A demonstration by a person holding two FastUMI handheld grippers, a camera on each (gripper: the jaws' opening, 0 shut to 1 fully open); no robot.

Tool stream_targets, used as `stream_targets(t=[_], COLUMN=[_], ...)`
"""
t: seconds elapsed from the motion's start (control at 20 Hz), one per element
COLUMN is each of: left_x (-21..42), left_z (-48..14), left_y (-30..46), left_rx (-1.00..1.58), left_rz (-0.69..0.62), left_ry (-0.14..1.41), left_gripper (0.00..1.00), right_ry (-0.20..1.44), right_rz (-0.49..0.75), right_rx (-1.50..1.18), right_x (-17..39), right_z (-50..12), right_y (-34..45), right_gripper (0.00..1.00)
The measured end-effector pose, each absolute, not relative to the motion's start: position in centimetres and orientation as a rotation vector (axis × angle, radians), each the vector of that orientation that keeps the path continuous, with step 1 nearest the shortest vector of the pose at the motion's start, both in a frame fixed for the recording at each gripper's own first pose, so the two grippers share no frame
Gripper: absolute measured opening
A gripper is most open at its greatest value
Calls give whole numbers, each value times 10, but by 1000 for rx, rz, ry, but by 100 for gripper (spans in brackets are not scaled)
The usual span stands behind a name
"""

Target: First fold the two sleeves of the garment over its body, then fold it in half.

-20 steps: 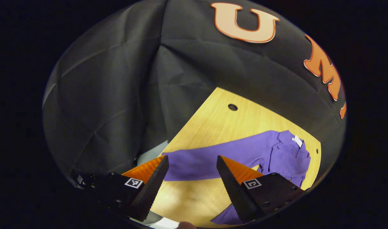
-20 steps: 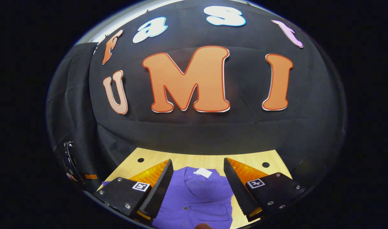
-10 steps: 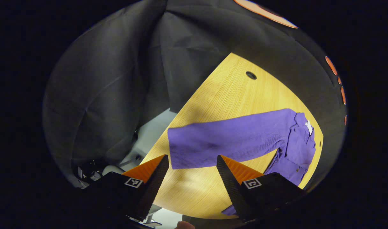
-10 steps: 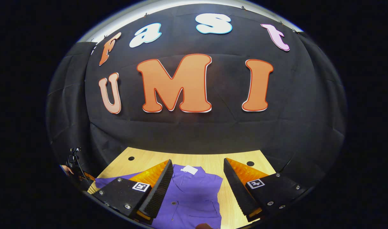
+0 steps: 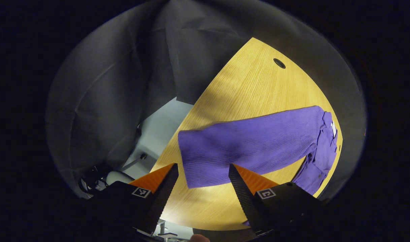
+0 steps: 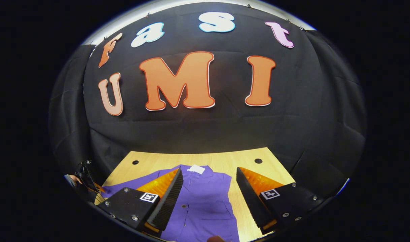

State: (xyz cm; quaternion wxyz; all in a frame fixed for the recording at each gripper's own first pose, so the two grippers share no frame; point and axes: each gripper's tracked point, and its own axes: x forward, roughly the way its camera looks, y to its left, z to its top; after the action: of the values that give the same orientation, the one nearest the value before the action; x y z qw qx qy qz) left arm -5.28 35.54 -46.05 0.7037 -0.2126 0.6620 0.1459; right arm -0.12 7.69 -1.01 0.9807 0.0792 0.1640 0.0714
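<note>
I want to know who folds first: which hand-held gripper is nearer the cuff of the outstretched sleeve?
Left. The left hand-held gripper is open just short of the sleeve cuff; the right hand-held gripper is open over the shirt body.

Wooden table [image 5: 245,90], black cloth wall [image 6: 205,131], perhaps pale floor [image 5: 157,124].

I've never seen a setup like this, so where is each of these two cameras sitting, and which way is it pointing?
Left gripper view: rides the left tongs, open, looking down at the purple shirt's outstretched sleeve.
Right gripper view: rides the right tongs, open, facing the booth wall over the shirt's collar end.
Shared: the same shirt on the wooden table.
</note>
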Motion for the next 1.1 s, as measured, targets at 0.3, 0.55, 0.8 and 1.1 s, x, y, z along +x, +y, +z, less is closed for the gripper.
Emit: stream_targets(t=[0.3, 0.55, 0.8, 1.1], left_x=[-46, -51, -48, -19], left_z=[-474, -477, -469, -412], left_y=[357, 365, 356, 322], left_rx=[-461, -421, -463, -431], left_rz=[340, 371, 398, 317], left_ry=[1478, 1529, 1512, 1405], left_gripper=[96, 49, 13, 13], right_ry=[376, 341, 342, 334], right_rz=[111, 120, 142, 173], right_rx=[172, 210, 224, 249], right_x=[-21, -19, -12, -5], right_z=[-24, -14, -19, -21], right_y=[82, 77, 57, 35], right_gripper=[94, 95, 95, 95])
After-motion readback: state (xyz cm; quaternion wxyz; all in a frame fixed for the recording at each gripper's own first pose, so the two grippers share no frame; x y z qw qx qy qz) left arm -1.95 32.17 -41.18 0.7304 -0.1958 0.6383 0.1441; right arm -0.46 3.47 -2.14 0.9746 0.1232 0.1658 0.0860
